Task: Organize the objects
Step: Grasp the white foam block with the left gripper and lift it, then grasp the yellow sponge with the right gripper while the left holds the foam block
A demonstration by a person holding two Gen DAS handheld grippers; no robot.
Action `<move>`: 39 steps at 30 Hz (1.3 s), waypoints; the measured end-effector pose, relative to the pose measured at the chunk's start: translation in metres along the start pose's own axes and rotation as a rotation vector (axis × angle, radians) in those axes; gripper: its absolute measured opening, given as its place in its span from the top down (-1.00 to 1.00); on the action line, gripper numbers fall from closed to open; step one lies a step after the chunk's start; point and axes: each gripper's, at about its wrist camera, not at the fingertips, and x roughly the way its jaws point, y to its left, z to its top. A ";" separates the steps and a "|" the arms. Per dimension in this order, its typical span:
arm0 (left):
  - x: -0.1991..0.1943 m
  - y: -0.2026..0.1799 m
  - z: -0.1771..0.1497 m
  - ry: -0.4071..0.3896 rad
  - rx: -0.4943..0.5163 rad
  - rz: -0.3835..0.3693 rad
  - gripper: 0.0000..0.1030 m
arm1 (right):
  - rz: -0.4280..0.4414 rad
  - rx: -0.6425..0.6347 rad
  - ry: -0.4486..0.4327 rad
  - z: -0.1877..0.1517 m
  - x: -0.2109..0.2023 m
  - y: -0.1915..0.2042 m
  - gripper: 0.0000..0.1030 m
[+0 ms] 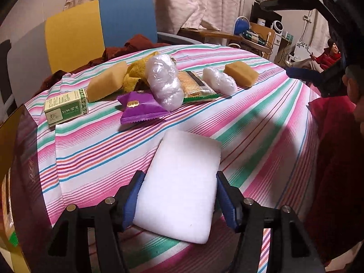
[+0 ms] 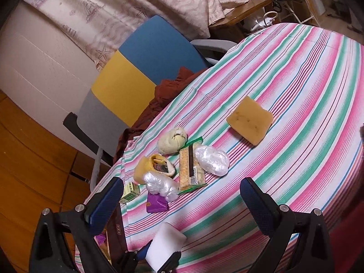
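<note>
A white foam block is gripped between the blue pads of the left tongs, its near part clamped from both sides and its far end tilted out over the striped cloth that covers the surface. In the right wrist view the same block is seen at the near edge of the surface, held by the left tongs low in the picture.

The right tongs are spread wide and hold nothing; they are held above the near part of the surface, and the striped cloth is seen between the fingers.

Farther off, a loose cluster of things lies on the cloth. At its left a small green and cream box is found, with a tan sponge just beyond it and a yellow cloth beside that. A purple packet lies nearest, and a large bundle of clear plastic wrap rests partly on it. To the right of the bundle a green-edged cracker pack is placed, then a smaller plastic bundle, and a second tan sponge apart at the far right. In the right wrist view a pale rounded item is also seen at the far side of the cluster.

Behind the surface a chair with a yellow and blue back is set, with dark red fabric heaped on its seat.
</note>
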 end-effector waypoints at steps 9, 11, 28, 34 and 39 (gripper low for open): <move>0.001 -0.005 -0.003 -0.033 0.023 0.006 -0.22 | -0.025 0.012 0.026 -0.001 0.005 -0.001 -0.99; 0.001 -0.005 -0.003 -0.036 0.022 0.004 -0.22 | -0.028 0.018 0.034 -0.001 0.007 -0.002 -0.99; 0.001 -0.002 -0.004 -0.047 0.018 -0.014 -0.23 | -0.330 -0.065 0.214 0.059 0.050 -0.018 -0.99; 0.001 -0.001 -0.005 -0.049 0.016 -0.021 -0.24 | -0.487 -0.173 0.283 0.080 0.095 -0.029 -0.99; 0.002 -0.001 -0.004 -0.051 0.016 -0.024 -0.24 | -0.578 -0.288 0.342 0.079 0.131 -0.031 -0.97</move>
